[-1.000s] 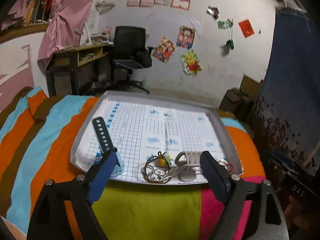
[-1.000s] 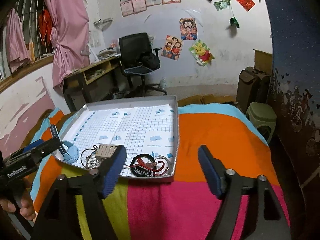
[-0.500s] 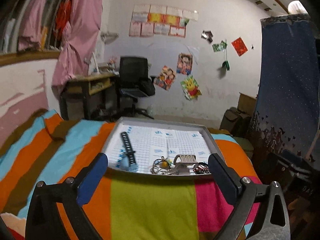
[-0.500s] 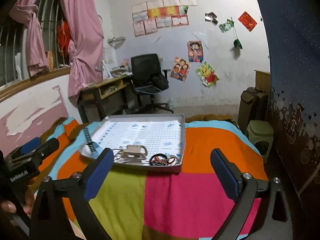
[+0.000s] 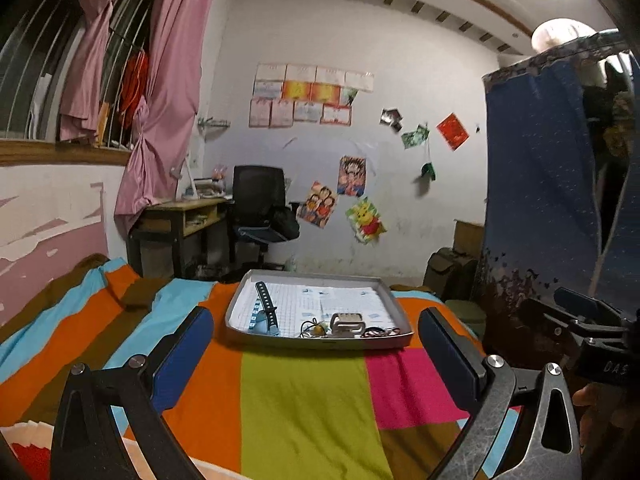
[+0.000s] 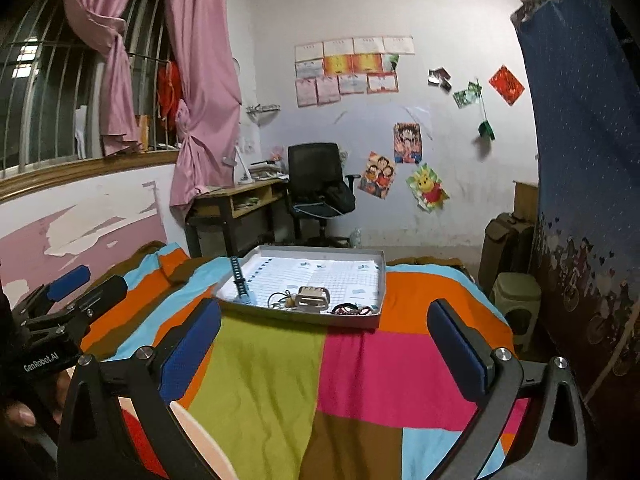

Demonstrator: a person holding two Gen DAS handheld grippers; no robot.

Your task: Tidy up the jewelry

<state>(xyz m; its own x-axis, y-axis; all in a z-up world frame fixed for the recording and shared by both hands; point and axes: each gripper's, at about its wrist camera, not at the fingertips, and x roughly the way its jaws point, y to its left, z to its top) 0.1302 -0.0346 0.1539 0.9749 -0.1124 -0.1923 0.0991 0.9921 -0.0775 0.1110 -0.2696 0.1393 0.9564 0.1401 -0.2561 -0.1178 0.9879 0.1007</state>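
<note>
Nearest the cameras, the left gripper [image 5: 316, 344] and the right gripper [image 6: 324, 340] both hang above a striped blanket [image 5: 304, 400] with their blue-padded fingers spread wide and nothing between them. The left gripper also shows at the left edge of the right wrist view, held in a hand [image 6: 36, 404]. Further along the blanket lies a shallow grey tray [image 5: 320, 343] lined with grid-printed paper, well apart from both tools. The jewelry sits along the tray's near edge: a dark watch strap [image 5: 266, 310] at the left, standing tilted over a light blue piece, then a tangle of thin rings with a small yellow bead [image 5: 314, 328], a pale square clasp [image 5: 347, 323] just beside it, and dark and red bracelets [image 5: 380, 332] at the right. Beyond the tray are a wooden desk [image 5: 180, 220], a black office chair [image 5: 260, 204], and a white wall with posters [image 5: 352, 192].
</note>
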